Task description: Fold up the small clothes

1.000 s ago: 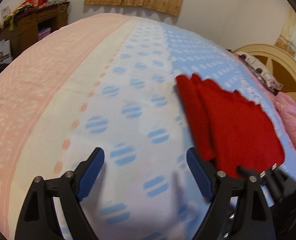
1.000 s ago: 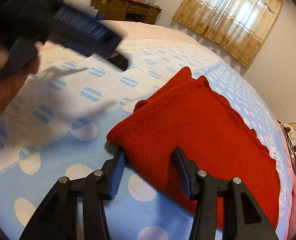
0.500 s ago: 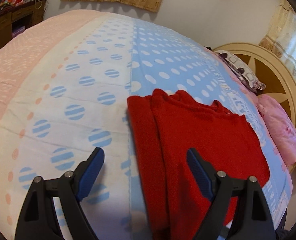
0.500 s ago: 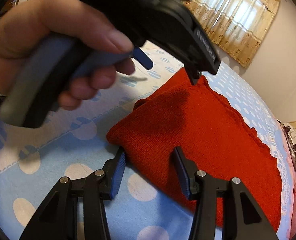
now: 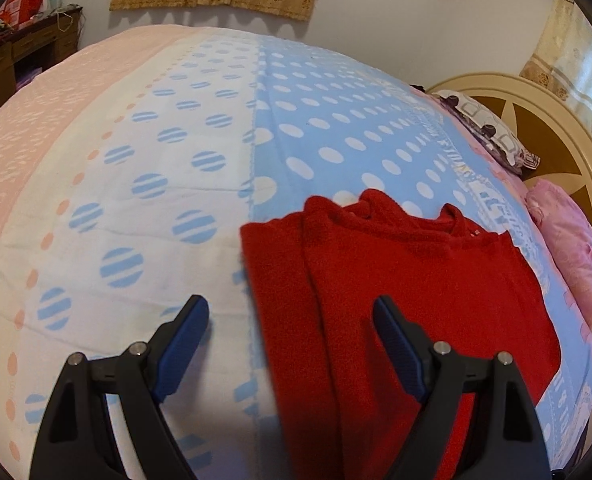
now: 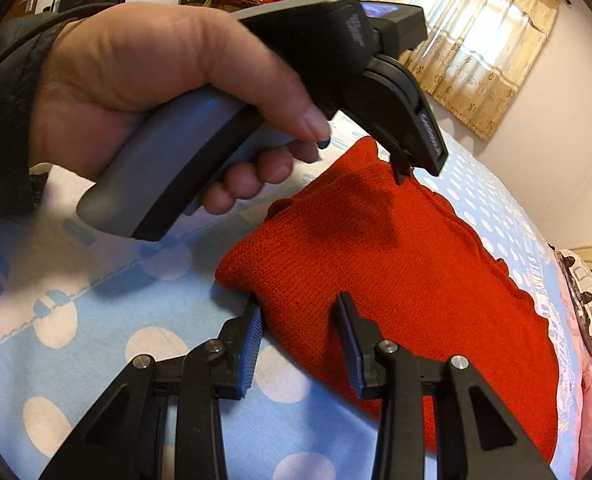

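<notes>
Red knitted sweater (image 6: 396, 292), part-folded on dotted blue bedsheet (image 5: 328, 120). Right gripper (image 6: 300, 344) just narrowing astride near edge, not yet pinching; left gripper (image 5: 291, 344) spread above. Next: pinch edge, fold over.

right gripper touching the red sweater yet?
Touching. In the right wrist view, the right gripper straddles the near edge of the red sweater; its jaws have just been closing, and the left pad sits against the knit edge.
</notes>
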